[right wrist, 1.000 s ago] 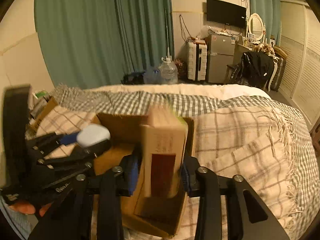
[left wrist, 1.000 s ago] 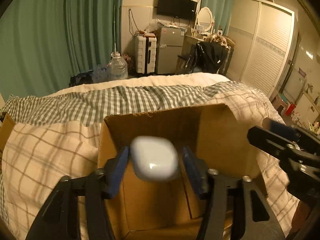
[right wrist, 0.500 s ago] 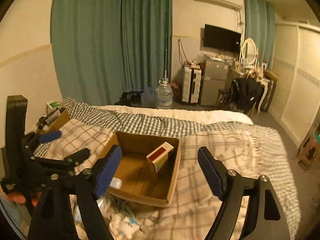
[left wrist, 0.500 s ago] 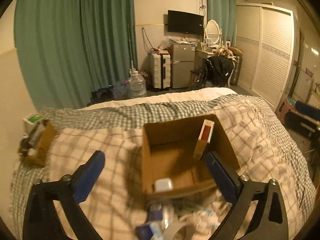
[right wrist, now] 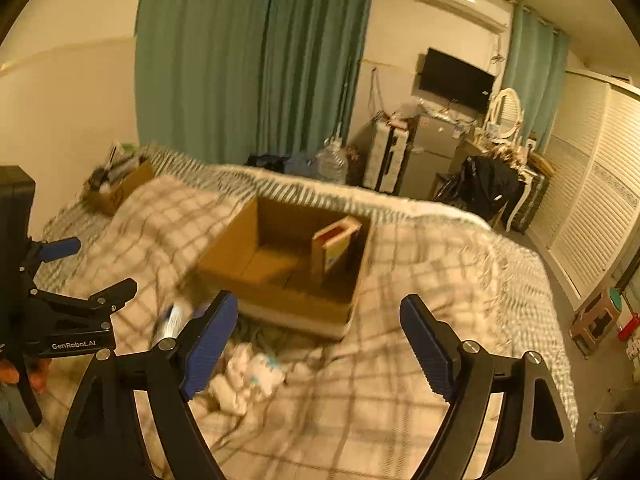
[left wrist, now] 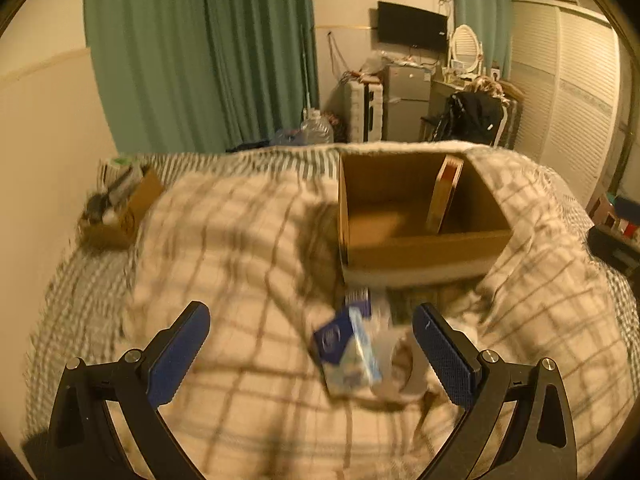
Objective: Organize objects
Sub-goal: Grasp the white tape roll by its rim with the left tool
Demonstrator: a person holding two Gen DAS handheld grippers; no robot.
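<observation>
An open cardboard box (left wrist: pixel 424 248) (right wrist: pixel 280 300) sits on the plaid bed cover. A tan and red carton (left wrist: pixel 446 196) (right wrist: pixel 334 246) stands tilted against its right wall. My left gripper (left wrist: pixel 312 344) is open and empty, low over a blue and white packet (left wrist: pixel 346 346) and a roll of clear tape (left wrist: pixel 402 368) in front of the box. My right gripper (right wrist: pixel 318 340) is open and empty, in front of the box. White crumpled items (right wrist: pixel 250 372) lie below it. The left gripper also shows at the left of the right wrist view (right wrist: pixel 80 280).
A smaller cardboard box (left wrist: pixel 120 212) with clutter sits at the bed's left edge by the wall. Green curtains (left wrist: pixel 200 52), a suitcase, a fridge and a chair with black clothing stand beyond the bed. White wardrobe doors (right wrist: pixel 592 208) line the right side.
Both grippers opened and let go into the box: the left released a white case, the right the tan carton. Both then drew back and down toward the items in front of the box.
</observation>
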